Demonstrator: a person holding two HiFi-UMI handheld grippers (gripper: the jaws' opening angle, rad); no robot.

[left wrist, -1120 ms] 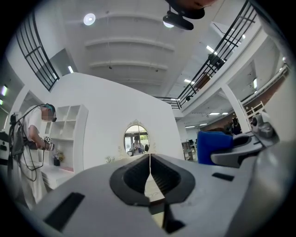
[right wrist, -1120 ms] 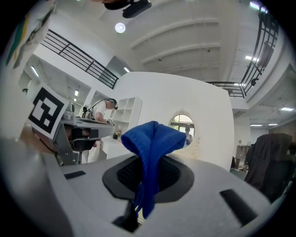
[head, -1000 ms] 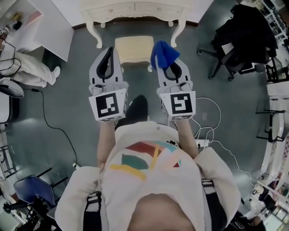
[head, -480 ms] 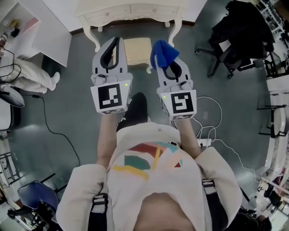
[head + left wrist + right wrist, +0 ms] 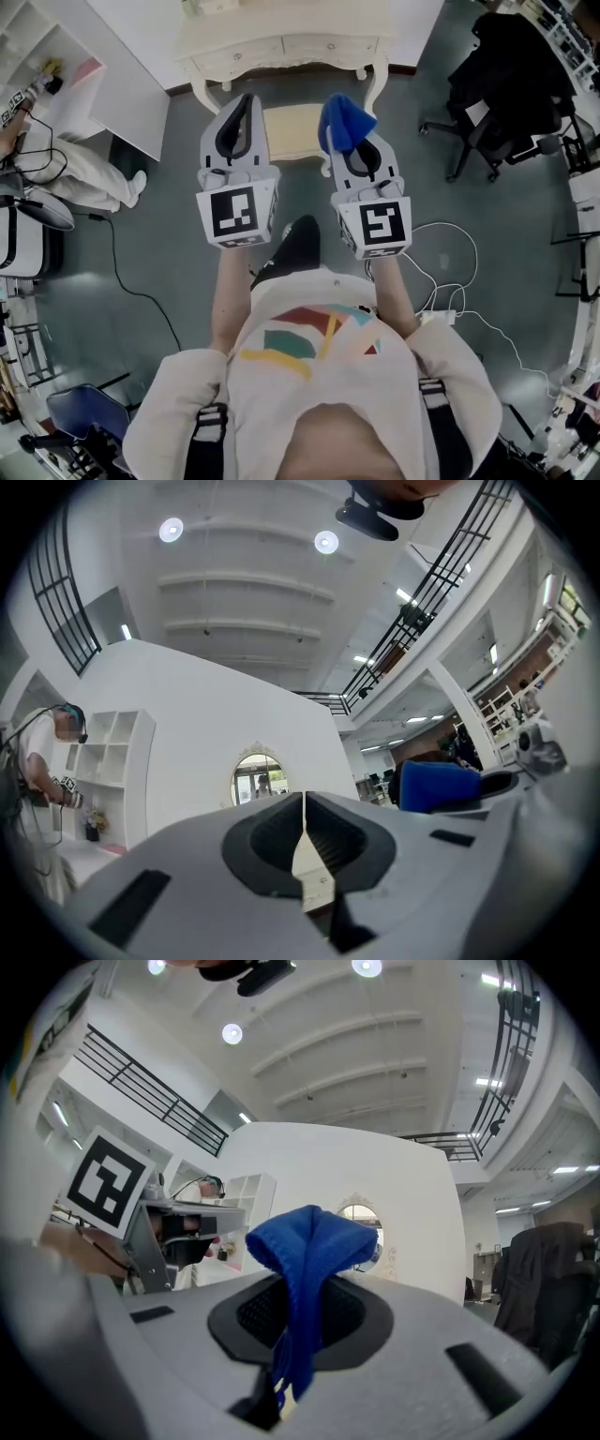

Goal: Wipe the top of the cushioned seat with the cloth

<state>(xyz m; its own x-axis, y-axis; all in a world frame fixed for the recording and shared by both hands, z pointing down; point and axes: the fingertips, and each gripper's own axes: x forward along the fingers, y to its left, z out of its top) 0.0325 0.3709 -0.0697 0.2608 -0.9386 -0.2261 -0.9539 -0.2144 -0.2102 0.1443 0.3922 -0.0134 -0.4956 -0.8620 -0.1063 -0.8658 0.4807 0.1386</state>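
Blue cloth (image 5: 309,1251) clamped in right gripper (image 5: 345,148); left gripper (image 5: 304,806) fingers (image 5: 267,836) closed, empty — seat (image 5: 295,136) in head view only.

No legible writing anywhere.
Only black-and-white square code patterns, printed on the left marker cube (image 5: 234,214) and the right marker cube (image 5: 382,225); no letters, digits, brand names or signs to make out elsewhere.

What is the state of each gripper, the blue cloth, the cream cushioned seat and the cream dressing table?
Left grey two-jaw gripper: shut, empty.
Right grey two-jaw gripper: shut on the cloth.
Blue woven cloth: bunched, clamped, held in the air.
Cream cushioned seat: top bare, no cloth on it.
Cream carved dressing table: drawers shut.
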